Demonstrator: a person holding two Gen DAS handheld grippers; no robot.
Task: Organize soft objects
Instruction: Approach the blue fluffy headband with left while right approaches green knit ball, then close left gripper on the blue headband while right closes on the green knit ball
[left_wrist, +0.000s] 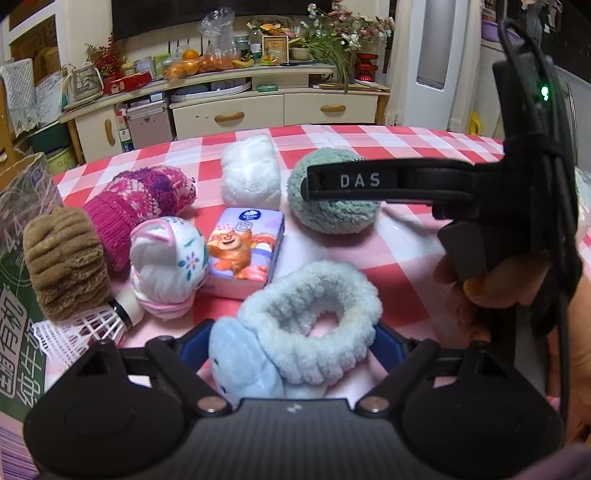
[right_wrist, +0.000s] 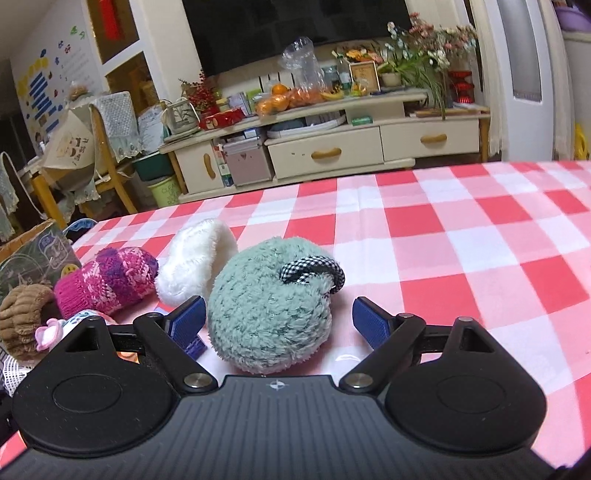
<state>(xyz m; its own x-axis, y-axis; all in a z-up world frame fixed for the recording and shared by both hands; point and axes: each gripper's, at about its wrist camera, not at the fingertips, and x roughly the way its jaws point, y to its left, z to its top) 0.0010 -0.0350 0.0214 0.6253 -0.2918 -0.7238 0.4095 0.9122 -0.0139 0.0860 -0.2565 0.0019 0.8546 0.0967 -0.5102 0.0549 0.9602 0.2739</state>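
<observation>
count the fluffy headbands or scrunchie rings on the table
1 clear ring: the pale blue fluffy headband, nearest the left wrist camera, in front of the tissue pack. Other plush pieces look balled up; more may be hidden.

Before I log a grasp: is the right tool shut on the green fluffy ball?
Open. The right tool straddles the green fluffy ball; its right pad stands visibly apart.

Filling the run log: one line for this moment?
left gripper: around light-blue headband | right gripper: open, straddling green plush | phase: pre-grasp

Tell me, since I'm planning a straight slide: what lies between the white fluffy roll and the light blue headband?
The cartoon-bear tissue pack lies between the white fluffy roll and the light blue headband, shown in the left wrist view.
</observation>
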